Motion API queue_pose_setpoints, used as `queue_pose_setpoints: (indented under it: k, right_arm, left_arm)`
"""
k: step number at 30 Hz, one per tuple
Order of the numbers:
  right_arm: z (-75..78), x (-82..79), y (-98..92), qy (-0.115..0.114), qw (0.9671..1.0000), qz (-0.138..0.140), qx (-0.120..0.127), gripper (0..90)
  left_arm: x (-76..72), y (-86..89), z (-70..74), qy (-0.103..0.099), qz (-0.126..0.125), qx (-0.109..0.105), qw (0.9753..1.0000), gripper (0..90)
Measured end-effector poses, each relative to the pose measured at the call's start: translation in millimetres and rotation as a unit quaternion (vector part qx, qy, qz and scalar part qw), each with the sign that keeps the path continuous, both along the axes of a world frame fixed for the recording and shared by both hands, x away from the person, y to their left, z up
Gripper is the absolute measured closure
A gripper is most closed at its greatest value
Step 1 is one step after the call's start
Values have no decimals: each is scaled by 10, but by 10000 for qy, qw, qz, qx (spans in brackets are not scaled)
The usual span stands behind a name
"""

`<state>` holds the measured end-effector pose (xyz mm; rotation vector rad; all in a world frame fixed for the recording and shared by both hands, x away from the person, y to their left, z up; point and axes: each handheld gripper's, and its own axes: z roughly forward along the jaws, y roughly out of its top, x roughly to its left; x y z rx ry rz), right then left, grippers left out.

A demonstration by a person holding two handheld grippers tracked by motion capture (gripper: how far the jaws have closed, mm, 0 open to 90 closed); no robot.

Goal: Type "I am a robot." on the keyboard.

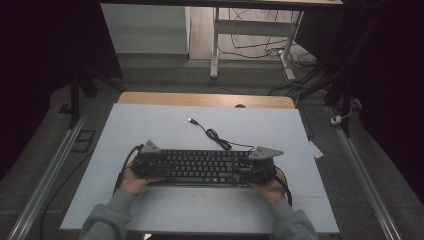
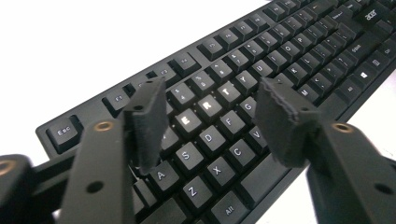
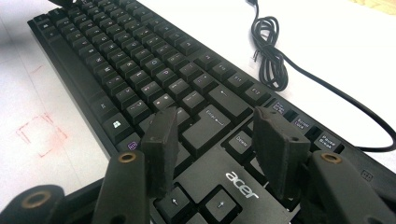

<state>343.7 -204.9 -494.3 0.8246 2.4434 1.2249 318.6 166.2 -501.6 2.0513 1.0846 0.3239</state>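
Note:
A black Acer keyboard point(image 1: 205, 166) lies flat on the white table mat point(image 1: 150, 125), its cable point(image 1: 220, 139) trailing away to a USB plug. My left gripper point(image 1: 150, 162) hovers over the keyboard's left end; in the left gripper view its jaws stand open above the letter keys point(image 2: 210, 114), pads point(image 2: 149, 121) apart, nothing between them. My right gripper point(image 1: 255, 167) hovers over the right end; its jaws are open above the Enter and Delete keys point(image 3: 212, 123), with the Acer logo point(image 3: 242, 183) below.
A faint red square mark point(image 1: 199, 198) is drawn on the mat in front of the keyboard. The coiled cable point(image 3: 268, 51) lies behind the keyboard. The wooden table edge point(image 1: 205, 99) runs along the far side. Metal rails flank the table.

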Motion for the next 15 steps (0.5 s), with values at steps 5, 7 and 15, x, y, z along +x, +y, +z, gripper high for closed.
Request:
queue_pose_setpoints:
  k: [5,7,15]
  right_arm:
    - [0,0,4,-12,10000,-4,-24,510]
    - [-3,1,5,-7,10000,6,-21,510]
    - [-12,6,12,0,10000,10,-44,509]
  left_arm:
    - [-16,-42,7,-57,-112,-11,9999,616]
    - [-18,-59,5,-50,-176,-17,9998,687]
    - [-25,-187,-27,70,-530,25,9986,886]
